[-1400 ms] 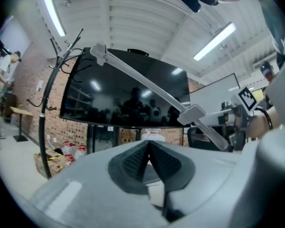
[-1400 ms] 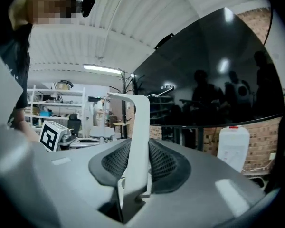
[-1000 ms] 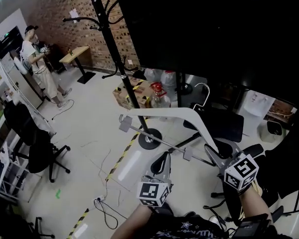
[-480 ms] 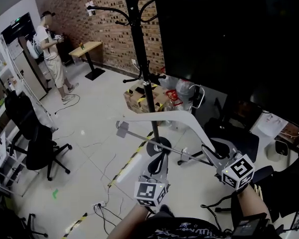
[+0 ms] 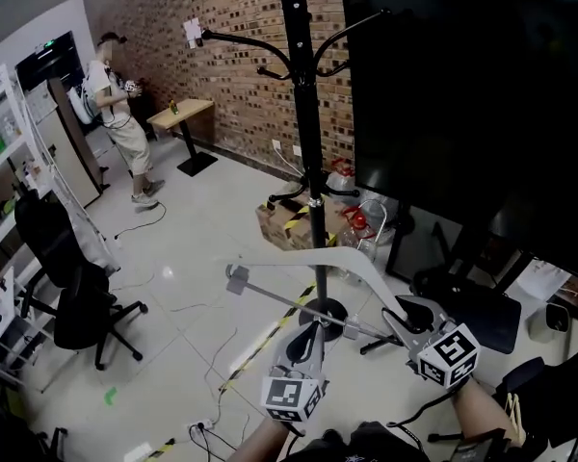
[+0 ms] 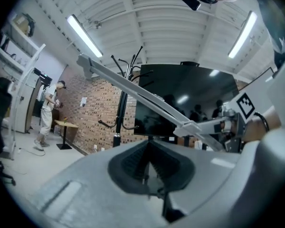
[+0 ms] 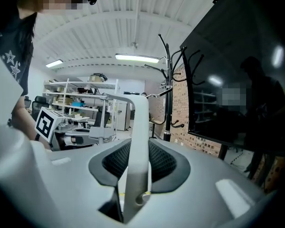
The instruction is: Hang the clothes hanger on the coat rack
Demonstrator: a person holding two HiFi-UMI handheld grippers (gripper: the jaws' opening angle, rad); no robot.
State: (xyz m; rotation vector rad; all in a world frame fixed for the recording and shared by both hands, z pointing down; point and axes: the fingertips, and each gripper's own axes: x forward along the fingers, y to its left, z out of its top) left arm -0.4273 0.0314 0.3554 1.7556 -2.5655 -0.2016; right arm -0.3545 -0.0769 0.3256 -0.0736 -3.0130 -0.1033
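Gripping the hanger [image 5: 308, 257] by one end in our right claw [image 5: 405, 314], left claw [image 5: 311, 332] clenched empty below, we risk it pivoting and striking the rack [image 5: 304, 114] ahead, missing a peg.

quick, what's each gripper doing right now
left gripper: closed, nothing between its jaws
right gripper: closed on the white arm of the clothes hanger

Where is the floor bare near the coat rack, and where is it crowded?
Bare floor lies between the office chair, the small table and the cardboard box. It is crowded behind the coat rack, where the box and bottles sit below the dark screen. Cables cross the floor by the striped tape.
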